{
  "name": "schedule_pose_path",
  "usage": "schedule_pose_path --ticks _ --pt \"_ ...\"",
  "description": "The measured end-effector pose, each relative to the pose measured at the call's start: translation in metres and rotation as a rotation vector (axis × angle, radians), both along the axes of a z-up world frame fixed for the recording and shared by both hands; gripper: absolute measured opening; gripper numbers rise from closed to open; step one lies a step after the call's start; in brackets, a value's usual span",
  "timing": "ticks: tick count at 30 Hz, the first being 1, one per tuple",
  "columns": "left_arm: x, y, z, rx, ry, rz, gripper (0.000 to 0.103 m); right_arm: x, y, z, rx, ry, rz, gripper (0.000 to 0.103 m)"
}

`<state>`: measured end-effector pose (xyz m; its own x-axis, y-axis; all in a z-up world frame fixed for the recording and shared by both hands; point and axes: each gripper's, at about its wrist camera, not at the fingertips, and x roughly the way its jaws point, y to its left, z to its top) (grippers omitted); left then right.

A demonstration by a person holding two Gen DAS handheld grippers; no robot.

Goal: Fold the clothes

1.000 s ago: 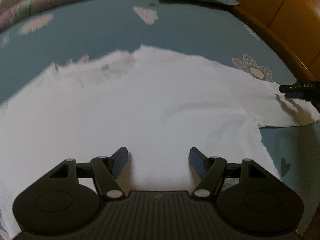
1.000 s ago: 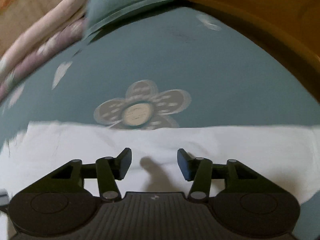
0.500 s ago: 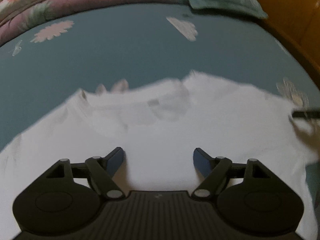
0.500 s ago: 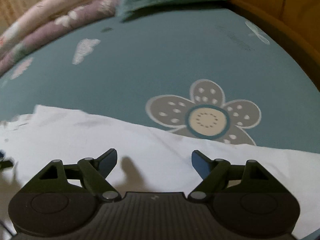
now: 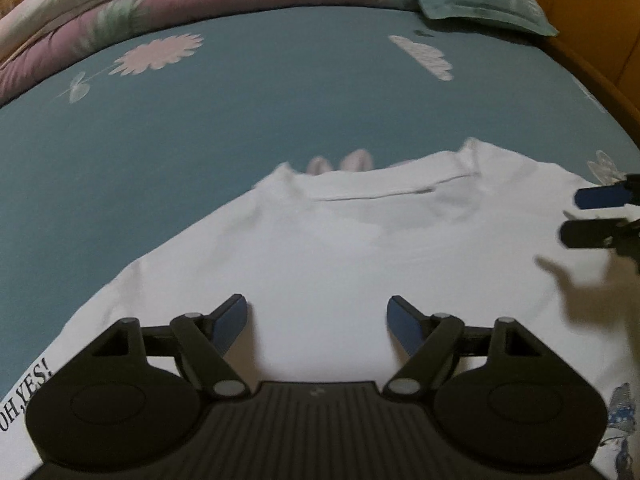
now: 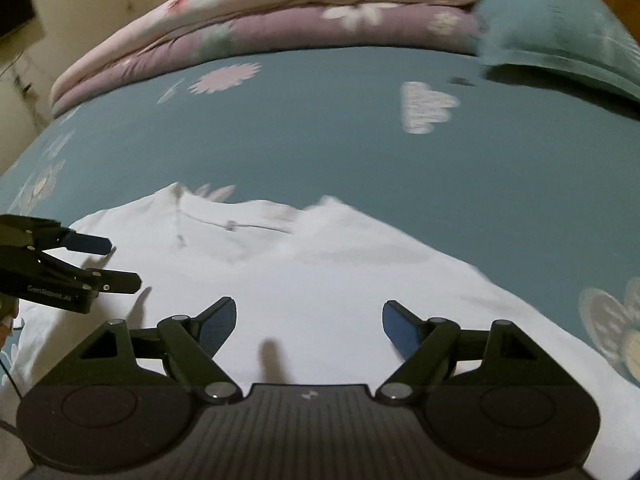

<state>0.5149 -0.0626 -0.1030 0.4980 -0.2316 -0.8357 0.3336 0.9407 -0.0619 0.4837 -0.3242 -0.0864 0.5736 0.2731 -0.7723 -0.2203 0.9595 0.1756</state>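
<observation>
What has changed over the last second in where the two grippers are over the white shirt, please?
The right gripper swung from the sleeve by the grey flower to over the white shirt, now facing the collar. The left gripper now looks further up, toward the collar. Both stayed open, gripping nothing; the shirt still lies flat on the teal sheet.

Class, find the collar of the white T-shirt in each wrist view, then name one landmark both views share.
Left wrist view: the collar lies above centre, at the far edge of the T-shirt.
Right wrist view: the collar lies left of centre, also at the far edge.
Shared landmark: the white cloud print on the blue sheet.
</observation>
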Motion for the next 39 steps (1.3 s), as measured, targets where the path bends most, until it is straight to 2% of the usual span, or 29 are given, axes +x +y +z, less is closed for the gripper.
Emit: schedule_pose_path --ticks 5,9,12,14,18,22,24,27,30,31,34,36,39 --pt "0.006 0.02 -0.011 -0.021 -0.006 0.031 0.082 0.037 0.03 -0.021 -0.102 0.005 -0.021 0.085" --pt "0.014 0.026 -0.015 -0.053 -0.05 0.05 0.087 0.063 0.028 -0.028 -0.116 0.01 -0.062 0.091" --pt "0.031 0.031 -0.017 -0.093 -0.065 0.099 0.091 0.075 0.028 -0.03 -0.125 0.018 -0.057 0.097" --pt "0.037 0.036 -0.012 -0.12 -0.062 0.132 0.09 0.07 0.027 -0.025 -0.118 0.028 -0.066 0.097" --pt "0.025 0.047 0.011 -0.175 -0.06 0.18 0.089 0.06 0.025 -0.013 -0.104 0.048 -0.083 0.096" --pt "-0.02 0.072 0.028 -0.142 -0.081 0.228 0.091 0.037 0.021 -0.002 -0.081 0.071 -0.104 0.096" --pt "-0.03 0.084 0.02 -0.13 -0.058 0.255 0.091 0.023 0.022 -0.002 -0.073 0.089 -0.108 0.096" --pt "-0.021 0.088 0.0 -0.125 -0.054 0.214 0.091 0.007 0.024 -0.003 -0.071 0.117 -0.118 0.096" --pt "0.007 0.093 -0.016 -0.103 -0.052 0.229 0.092 -0.002 0.027 -0.002 -0.058 0.131 -0.124 0.096" --pt "0.014 0.094 -0.016 -0.111 -0.057 0.233 0.095 -0.004 0.029 -0.001 -0.055 0.131 -0.12 0.096" --pt "0.03 0.097 -0.01 -0.136 -0.068 0.251 0.093 -0.011 0.036 0.007 -0.06 0.117 -0.093 0.096" --pt "0.021 0.098 0.001 -0.158 -0.062 0.255 0.093 -0.016 0.039 0.014 -0.064 0.105 -0.076 0.096" --pt "-0.014 0.099 0.022 -0.151 -0.077 0.252 0.094 -0.028 0.038 0.027 -0.043 0.097 -0.075 0.096"
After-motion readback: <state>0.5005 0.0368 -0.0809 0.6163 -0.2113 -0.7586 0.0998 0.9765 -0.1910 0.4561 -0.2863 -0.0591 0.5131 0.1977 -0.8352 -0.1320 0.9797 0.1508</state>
